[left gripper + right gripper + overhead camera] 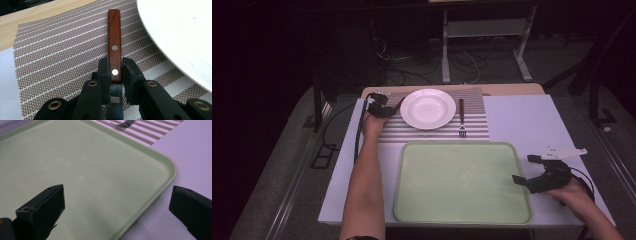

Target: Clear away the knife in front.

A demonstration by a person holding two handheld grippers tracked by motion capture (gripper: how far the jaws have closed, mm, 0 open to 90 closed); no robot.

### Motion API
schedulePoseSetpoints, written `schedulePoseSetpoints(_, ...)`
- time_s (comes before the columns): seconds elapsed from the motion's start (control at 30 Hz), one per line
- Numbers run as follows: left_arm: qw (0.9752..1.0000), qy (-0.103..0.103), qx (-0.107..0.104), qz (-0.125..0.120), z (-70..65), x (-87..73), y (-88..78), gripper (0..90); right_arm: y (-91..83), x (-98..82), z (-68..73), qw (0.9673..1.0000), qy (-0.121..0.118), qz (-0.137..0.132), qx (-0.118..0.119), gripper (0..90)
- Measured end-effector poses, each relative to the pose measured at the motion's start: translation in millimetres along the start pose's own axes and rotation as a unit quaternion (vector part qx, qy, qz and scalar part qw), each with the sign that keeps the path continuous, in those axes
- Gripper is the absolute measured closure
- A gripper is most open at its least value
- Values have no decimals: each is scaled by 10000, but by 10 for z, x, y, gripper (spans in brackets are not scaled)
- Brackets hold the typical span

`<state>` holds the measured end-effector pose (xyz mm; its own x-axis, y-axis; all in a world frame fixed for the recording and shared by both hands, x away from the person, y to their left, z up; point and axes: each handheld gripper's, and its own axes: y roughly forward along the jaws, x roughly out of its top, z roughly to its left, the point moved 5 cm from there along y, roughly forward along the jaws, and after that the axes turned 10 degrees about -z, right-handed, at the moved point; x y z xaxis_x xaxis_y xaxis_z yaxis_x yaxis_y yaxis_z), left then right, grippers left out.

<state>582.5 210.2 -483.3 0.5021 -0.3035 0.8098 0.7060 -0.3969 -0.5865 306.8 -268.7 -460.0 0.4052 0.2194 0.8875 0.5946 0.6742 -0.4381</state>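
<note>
Wooden knife handle (114,47) sat clamped in the left gripper (115,71) — seemingly pressed — at the placemat's (57,57) left edge; right gripper (117,207) gaped over the tray's (160,182) right rim.

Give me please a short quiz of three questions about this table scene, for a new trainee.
1. True or false: the fork lies on the green tray.
2. What does the left gripper clamp? A) the wooden handle B) a plate rim C) a cup
3. Fill in: the right gripper has its jaws ____.
Key: 1 false, it lies on the striped mat; 2 A; 3 open.
</note>
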Motion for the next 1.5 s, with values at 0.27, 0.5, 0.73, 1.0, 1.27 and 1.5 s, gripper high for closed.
schedulePoseSetpoints(0.27, 10000, -14, -5, -52, 1, -6, -2, 772, -2, 2, 1, 10000, 7, -6, -11, 3)
schedulePoseSetpoints(0.5, 9999, -131, -37, -78, 10, -5, -3, 772, -5, 6, -4, 10000, 14, -25, -11, 3)
schedulePoseSetpoints(0.73, 9997, -257, -53, -12, 12, 14, -51, 772, -1, 5, -1, 10000, 20, -19, 3, 3)
schedulePoseSetpoints(1.0, 9995, -318, -50, -69, 19, 115, -243, 772, -1, 7, 5, 10000, 3, -19, 14, 3)
schedulePoseSetpoints(1.27, 9986, -463, -201, -137, -44, 172, -506, 773, 2, 12, 18, 10000, -14, -22, 20, 3)
schedulePoseSetpoints(1.5, 9978, -529, -386, -111, -165, 185, -697, 774, 1, 17, 26, 10000, -35, -29, 25, 3)
